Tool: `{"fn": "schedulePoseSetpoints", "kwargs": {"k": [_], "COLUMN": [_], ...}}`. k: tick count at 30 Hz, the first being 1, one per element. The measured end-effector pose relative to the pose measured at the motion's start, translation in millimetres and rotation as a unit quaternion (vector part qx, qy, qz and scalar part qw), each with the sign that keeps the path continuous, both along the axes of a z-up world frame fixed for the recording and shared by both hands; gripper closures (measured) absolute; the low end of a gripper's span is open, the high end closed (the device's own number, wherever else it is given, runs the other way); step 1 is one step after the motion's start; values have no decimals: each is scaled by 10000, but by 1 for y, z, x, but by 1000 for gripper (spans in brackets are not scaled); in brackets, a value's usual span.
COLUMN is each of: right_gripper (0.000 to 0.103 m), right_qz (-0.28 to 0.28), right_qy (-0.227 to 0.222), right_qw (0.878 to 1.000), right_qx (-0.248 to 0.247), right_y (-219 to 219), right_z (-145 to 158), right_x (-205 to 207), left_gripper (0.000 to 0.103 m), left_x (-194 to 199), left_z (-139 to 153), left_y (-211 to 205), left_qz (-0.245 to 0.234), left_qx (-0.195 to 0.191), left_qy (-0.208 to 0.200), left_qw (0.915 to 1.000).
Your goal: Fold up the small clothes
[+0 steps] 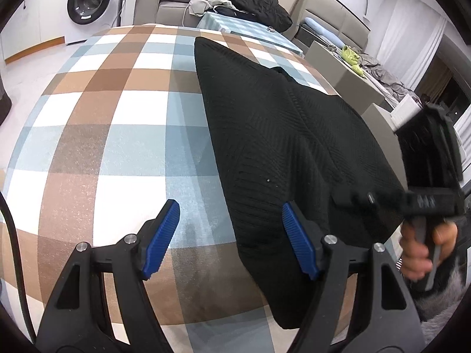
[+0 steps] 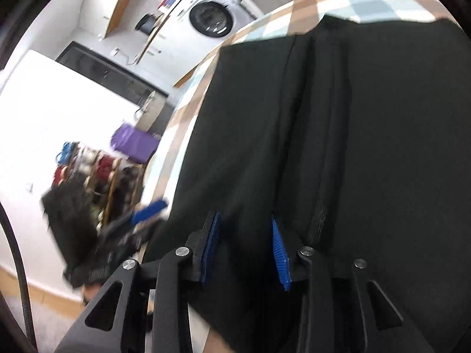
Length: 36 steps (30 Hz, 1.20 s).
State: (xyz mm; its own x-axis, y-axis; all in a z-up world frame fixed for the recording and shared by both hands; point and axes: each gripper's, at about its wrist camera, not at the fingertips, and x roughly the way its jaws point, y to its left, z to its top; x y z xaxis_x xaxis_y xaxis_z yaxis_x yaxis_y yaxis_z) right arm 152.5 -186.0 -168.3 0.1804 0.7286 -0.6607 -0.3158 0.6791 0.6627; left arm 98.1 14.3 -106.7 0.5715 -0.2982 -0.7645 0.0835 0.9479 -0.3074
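Observation:
A black knitted garment (image 1: 279,135) lies flat on the right half of the checked tablecloth (image 1: 112,135), with a raised crease running down its middle. My left gripper (image 1: 231,232) is open at its near left edge: one blue pad (image 1: 297,241) is over the cloth, the other over bare tablecloth. A hand (image 1: 424,253) holds my right gripper (image 1: 353,198) at the garment's right side. In the right wrist view the garment (image 2: 368,147) fills the picture. There my right gripper (image 2: 245,244) hovers with its pads apart over the dark fabric, pinching nothing. The left gripper (image 2: 148,213) shows blurred at the left.
Beyond the table stand a washing machine (image 1: 88,3), a sofa piled with dark clothes (image 1: 253,3) and a second table with a pale checked cloth (image 1: 235,23). Beige chairs (image 1: 353,79) line the right edge. A shoe rack (image 2: 97,176) and a purple bag (image 2: 132,144) stand on the floor.

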Motion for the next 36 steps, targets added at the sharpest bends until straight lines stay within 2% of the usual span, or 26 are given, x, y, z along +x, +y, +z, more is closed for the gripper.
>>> {"fn": "schedulePoseSetpoints", "kwargs": {"k": [3, 4, 5, 8, 9, 11, 13, 16, 18, 20, 22, 24, 25, 26, 29, 31, 33, 36], "right_gripper": [68, 77, 91, 95, 95, 95, 95, 91, 86, 75, 74, 79, 90, 94, 95, 95, 95, 95], "right_qz": [166, 199, 230, 258, 219, 176, 160, 78, 181, 272, 340, 348, 389, 435, 521, 516, 486, 554], "right_qy": [-251, -323, -455, -1032, -1081, -993, -706, -315, -345, -397, -406, -432, -558, -656, -737, -647, -366, -309], "right_qw": [9995, 9992, 9987, 9942, 9938, 9945, 9948, 9985, 9990, 9988, 9984, 9982, 9975, 9968, 9959, 9962, 9969, 9964], "right_qx": [-86, -83, -58, 155, 142, -270, -710, -447, -234, -123, -176, -246, -207, -134, 73, -286, -492, -564], "right_y": [0, 1, 2, -4, -7, -10, -9, -14, -16, -16, -11, 0, 2, 2, 1, 4, 8, 9], "right_z": [5, 7, 11, 38, 43, 35, 16, -2, -1, -1, -4, -7, -2, 3, 15, 8, -6, -15], "right_x": [-17, -16, -18, -32, -34, -32, -28, -24, -33, -40, -45, -35, -35, -37, -40, -35, -30, -31], "left_gripper": [33, 33, 33, 33, 33, 33, 33, 33, 33, 33, 33, 33, 33, 33, 33, 32, 32, 32], "left_x": [1, 0, 0, -1, -2, -4, -7, -13, -20, -27, -32, -35, -36, -36, -40, -42, -45, -49], "left_z": [2, 3, 4, 6, 7, 8, 8, 9, 12, 11, 7, 1, -1, -4, -9, -12, -15, -16], "left_y": [-2, -3, -4, -5, -5, -6, -7, -9, -10, -13, -19, -23, -22, -21, -8, -1, 4, 6], "left_qz": [3, -2, 3, 35, 42, 31, -3, -84, -223, -477, -658, -713, -691, -645, -529, -503, -472, -492], "left_qx": [97, 105, 121, 185, 210, 186, 141, 98, -14, -164, 8, 240, 299, 319, 159, 103, 82, 181], "left_qy": [-20, -27, -38, -51, -60, -69, -53, -50, -78, -68, -6, 68, 109, 157, 283, 335, 389, 416], "left_qw": [10000, 9999, 9999, 9998, 9998, 9998, 9999, 9999, 9997, 9987, 9978, 9971, 9971, 9973, 9981, 9981, 9981, 9978]}}
